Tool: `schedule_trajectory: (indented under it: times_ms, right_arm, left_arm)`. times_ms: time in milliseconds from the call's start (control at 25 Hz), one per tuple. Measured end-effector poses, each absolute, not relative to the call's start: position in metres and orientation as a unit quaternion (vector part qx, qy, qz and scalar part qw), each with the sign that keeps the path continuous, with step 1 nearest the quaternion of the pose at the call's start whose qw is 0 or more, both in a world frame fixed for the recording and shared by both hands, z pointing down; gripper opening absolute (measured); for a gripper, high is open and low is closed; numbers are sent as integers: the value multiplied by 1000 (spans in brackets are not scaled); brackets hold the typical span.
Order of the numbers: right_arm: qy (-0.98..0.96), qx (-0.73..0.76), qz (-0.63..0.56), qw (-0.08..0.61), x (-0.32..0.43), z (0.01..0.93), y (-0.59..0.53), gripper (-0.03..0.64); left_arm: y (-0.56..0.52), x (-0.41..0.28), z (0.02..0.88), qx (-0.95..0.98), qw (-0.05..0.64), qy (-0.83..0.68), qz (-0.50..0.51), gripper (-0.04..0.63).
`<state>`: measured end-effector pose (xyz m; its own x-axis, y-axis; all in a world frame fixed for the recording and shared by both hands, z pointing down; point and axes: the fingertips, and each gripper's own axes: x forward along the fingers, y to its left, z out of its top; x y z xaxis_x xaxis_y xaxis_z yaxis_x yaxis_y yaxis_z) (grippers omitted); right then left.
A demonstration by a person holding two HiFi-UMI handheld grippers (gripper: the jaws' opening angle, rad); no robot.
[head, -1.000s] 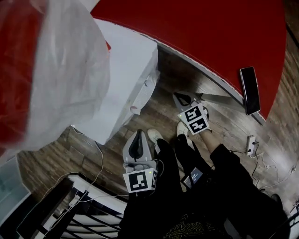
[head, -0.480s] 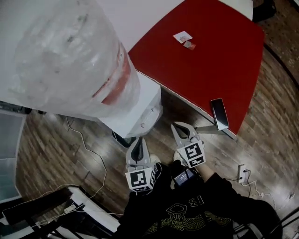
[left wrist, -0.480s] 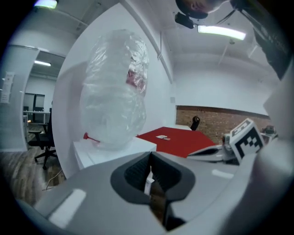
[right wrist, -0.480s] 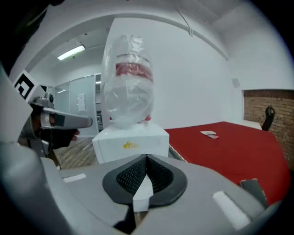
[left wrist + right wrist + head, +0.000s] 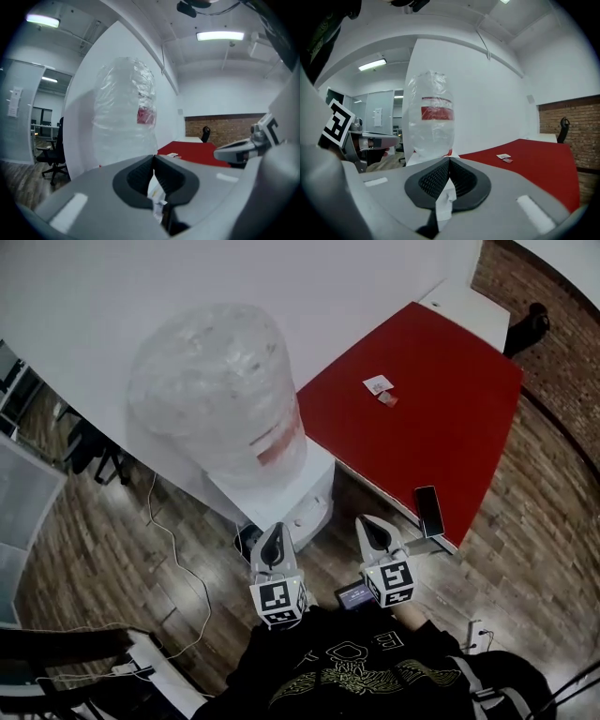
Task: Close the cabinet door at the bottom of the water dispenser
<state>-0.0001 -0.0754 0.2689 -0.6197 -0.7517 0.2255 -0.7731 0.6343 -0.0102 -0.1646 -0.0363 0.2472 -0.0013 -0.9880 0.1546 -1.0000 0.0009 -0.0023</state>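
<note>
The white water dispenser (image 5: 314,479) stands against the wall with a big plastic-wrapped bottle (image 5: 220,390) on top. Its bottom cabinet door is hidden under its body in the head view and lies below the frame in both gripper views. My left gripper (image 5: 275,532) and right gripper (image 5: 367,524) are held side by side just in front of the dispenser, both shut with nothing held. The left gripper view looks over the closed left gripper (image 5: 153,157) at the bottle (image 5: 124,112). The right gripper view does the same over the right gripper (image 5: 449,159), bottle (image 5: 432,117) ahead.
A red table (image 5: 422,427) stands right of the dispenser, with a black phone (image 5: 429,510) near its front edge and small cards (image 5: 380,390) further back. Cables (image 5: 178,559) run over the wooden floor at left. An office chair (image 5: 89,451) is far left.
Both grippers have come up from near the floor to bottle height, and the right one drew level with the left. The head view has risen and now sees the bottle from above.
</note>
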Motion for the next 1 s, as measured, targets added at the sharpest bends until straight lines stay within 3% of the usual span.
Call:
schedule_trajectory:
  times_ms: [1000]
  right_arm:
    - [-889,447,10,98,-12,242,-98,0]
  left_arm:
    - [-49,-159,229,730,48,-681,36,8]
